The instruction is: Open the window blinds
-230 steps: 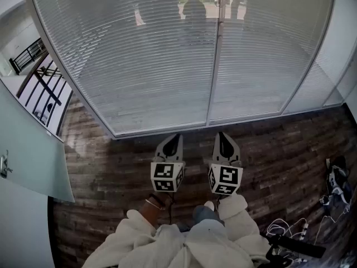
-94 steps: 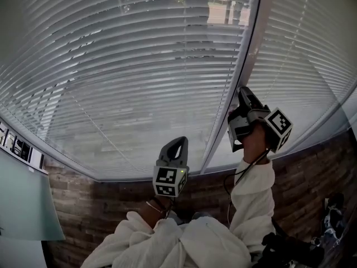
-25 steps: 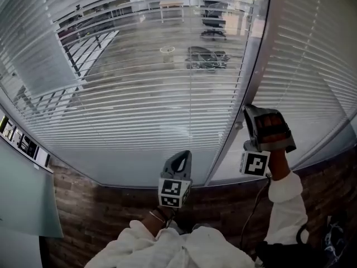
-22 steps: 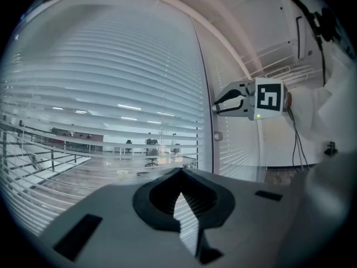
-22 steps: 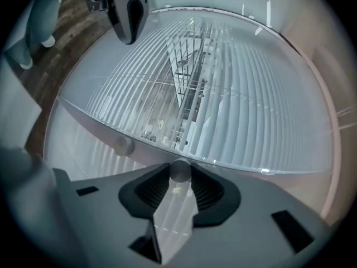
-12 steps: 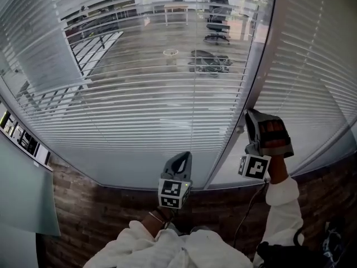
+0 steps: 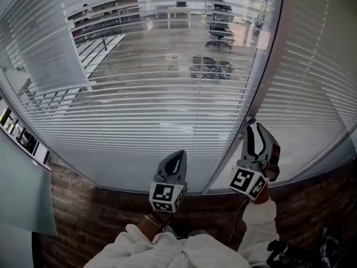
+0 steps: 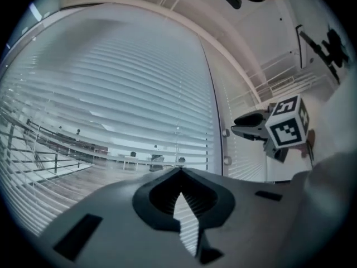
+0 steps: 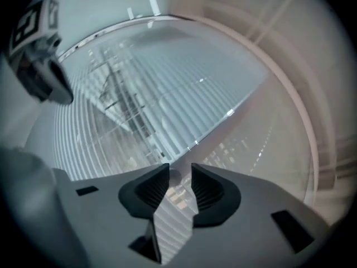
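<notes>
The left blind panel (image 7: 139, 94) has its slats tilted flat, and a room with chairs and tables shows through it. Slats of the right panel (image 7: 312, 82) still lie shut. A grey mullion (image 7: 263, 77) divides them and carries a small round knob (image 7: 250, 120). My right gripper (image 7: 252, 129) points up at that knob, jaws apart; in the right gripper view the knob (image 9: 174, 173) shows in the gap just beyond the right gripper (image 9: 179, 173). My left gripper (image 7: 177, 156) hangs low before the left panel, shut and holding nothing (image 8: 179, 173).
Dark wood floor (image 7: 83, 205) runs along the foot of the glass wall. A pale panel (image 7: 22, 188) stands at the left. Cables (image 7: 329, 250) lie at the bottom right. A railing (image 7: 17, 127) shows at the left beyond the glass.
The left panel's slats, shut 3.8 s ago, are tilted open. Over the last second my right gripper has dropped lower along the mullion and turned. The left gripper has hardly moved.
</notes>
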Available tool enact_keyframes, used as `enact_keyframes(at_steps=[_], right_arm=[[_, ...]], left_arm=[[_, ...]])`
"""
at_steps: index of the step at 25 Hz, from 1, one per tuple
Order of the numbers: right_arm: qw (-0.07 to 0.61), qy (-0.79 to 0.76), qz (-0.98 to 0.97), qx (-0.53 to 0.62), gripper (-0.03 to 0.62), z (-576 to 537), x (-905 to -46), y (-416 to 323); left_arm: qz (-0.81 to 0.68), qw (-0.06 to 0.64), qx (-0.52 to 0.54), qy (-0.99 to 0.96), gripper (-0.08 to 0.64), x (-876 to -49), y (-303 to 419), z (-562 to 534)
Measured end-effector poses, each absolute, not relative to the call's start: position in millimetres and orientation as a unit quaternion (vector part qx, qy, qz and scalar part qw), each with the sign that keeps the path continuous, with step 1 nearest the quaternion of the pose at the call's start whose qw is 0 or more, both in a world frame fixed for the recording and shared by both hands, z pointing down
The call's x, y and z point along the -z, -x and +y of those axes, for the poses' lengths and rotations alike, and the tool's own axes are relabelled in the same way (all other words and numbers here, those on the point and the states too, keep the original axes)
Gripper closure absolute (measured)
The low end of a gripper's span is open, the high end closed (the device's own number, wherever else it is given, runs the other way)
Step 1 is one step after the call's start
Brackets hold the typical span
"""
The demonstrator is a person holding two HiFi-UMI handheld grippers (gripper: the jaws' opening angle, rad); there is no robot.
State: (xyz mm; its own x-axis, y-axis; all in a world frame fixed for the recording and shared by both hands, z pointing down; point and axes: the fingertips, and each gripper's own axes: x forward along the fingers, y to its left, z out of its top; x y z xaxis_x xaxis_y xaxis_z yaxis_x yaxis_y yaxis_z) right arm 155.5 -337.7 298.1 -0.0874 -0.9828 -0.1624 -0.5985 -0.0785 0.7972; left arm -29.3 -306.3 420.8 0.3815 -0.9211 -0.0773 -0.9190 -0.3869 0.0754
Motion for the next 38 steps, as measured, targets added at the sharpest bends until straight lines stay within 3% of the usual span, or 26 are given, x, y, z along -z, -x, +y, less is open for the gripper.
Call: enact_keyframes(at_steps=[4,6,8,10,12,38], right_arm=[[0.015,-0.616,-0.761,0.205,0.462,-315,-301,-105],[-0.055,-0.597,-0.797,0.076,0.463,-318,-330,-86],[-0.081,-0.595,-0.800,0.000,0.471,-318,-356,-75],[-0.081,-0.598,-0.797,-0.011,0.563,-313,-373,-65],[-0.072,-0.590,-0.804,-0.010,0.581,-308,-385,-54],[-0.025,-0.592,-0.805,0.006,0.581,-311,-394,-44]], left_arm=[[-0.567,0.008,0.089,-0.819,0.560,-399,43,-303],[-0.578,0.016,0.094,-0.810,0.560,-396,51,-300],[-0.582,0.024,0.087,-0.808,0.560,-399,55,-296],[-0.583,0.033,0.078,-0.808,0.560,-406,58,-291],[-0.588,0.043,0.072,-0.805,0.560,-416,65,-287],[-0.585,0.057,0.067,-0.806,0.560,-424,70,-288]])
